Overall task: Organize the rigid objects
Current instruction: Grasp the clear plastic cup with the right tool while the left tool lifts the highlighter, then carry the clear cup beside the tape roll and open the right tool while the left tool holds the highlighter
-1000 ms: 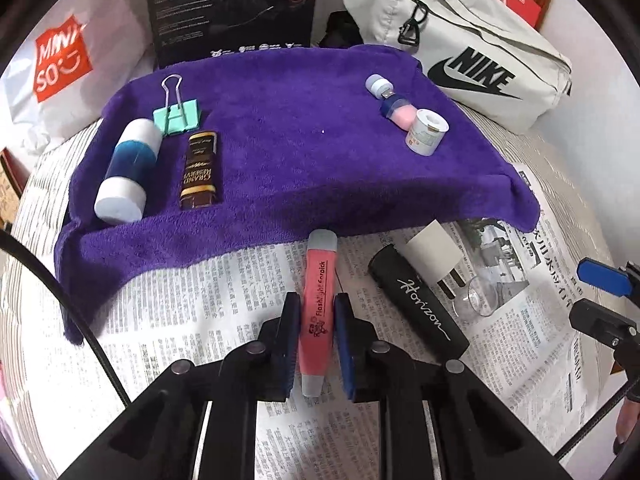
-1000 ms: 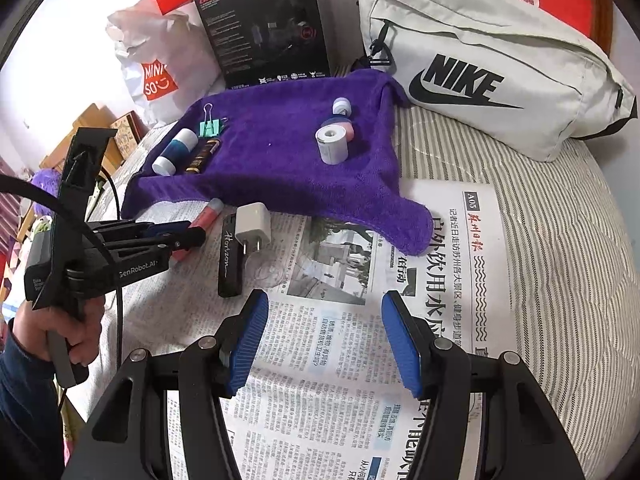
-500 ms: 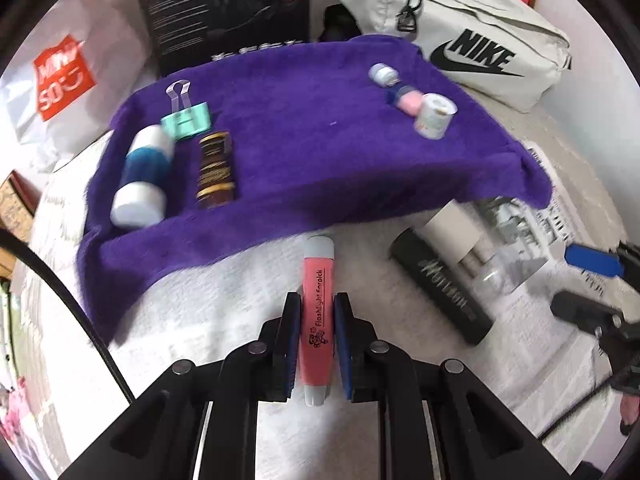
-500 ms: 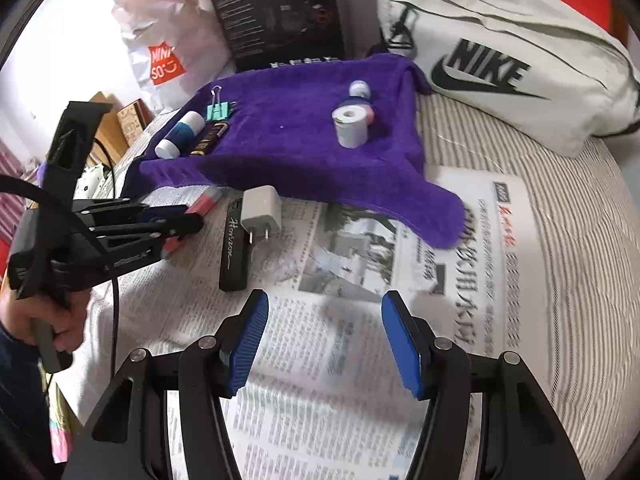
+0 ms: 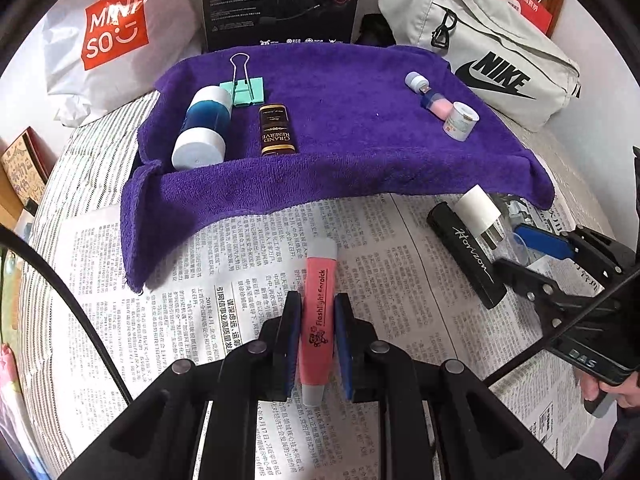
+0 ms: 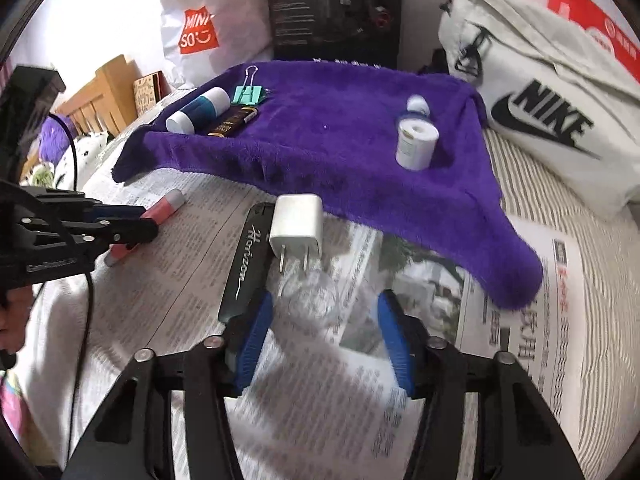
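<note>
My left gripper (image 5: 316,332) is shut on a pink tube (image 5: 318,312) and holds it over the newspaper (image 5: 200,300), short of the purple towel (image 5: 340,128). On the towel lie a blue-and-white bottle (image 5: 204,128), a green binder clip (image 5: 246,88), a brown tube (image 5: 277,130) and small bottles (image 5: 460,120). My right gripper (image 6: 326,336) is open around a clear glass cup (image 6: 310,294). A black Horizon case (image 6: 246,264) and a white plug (image 6: 297,226) lie just beyond it.
A white Nike bag (image 5: 488,48), a black box (image 5: 280,0) and a Miniso bag (image 5: 116,32) stand behind the towel. The striped bed cover (image 6: 580,320) shows to the right. A wooden headboard (image 6: 100,96) is at the far left.
My left gripper has lifted the pink tube and drawn back from the towel. My right gripper has moved forward and left, so that its open fingers now flank the clear cup.
</note>
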### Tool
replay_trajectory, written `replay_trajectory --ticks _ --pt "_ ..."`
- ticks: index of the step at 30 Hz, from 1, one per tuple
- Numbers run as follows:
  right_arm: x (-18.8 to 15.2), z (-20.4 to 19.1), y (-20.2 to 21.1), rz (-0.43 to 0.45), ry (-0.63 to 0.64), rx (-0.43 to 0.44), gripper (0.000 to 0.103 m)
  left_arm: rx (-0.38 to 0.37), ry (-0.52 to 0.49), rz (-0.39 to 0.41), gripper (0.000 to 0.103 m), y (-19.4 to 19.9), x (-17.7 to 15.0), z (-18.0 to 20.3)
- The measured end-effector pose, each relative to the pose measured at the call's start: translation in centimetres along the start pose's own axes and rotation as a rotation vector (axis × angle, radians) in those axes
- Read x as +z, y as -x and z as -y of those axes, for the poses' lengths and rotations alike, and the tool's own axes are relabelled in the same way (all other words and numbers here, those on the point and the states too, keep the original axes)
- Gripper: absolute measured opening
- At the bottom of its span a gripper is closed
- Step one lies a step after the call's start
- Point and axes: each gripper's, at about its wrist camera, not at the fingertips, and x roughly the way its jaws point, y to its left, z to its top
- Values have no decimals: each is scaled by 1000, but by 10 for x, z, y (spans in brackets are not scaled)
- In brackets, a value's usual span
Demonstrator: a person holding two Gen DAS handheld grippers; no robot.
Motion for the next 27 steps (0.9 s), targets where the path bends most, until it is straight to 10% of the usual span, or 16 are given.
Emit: replay_trajectory --ticks 2,27 --pt "1 0 0 9 -5 14 26 1 -1 6 17 0 -2 0" --pt "-23 24 16 51 -102 -76 27 47 27 200 17 8 -32 8"
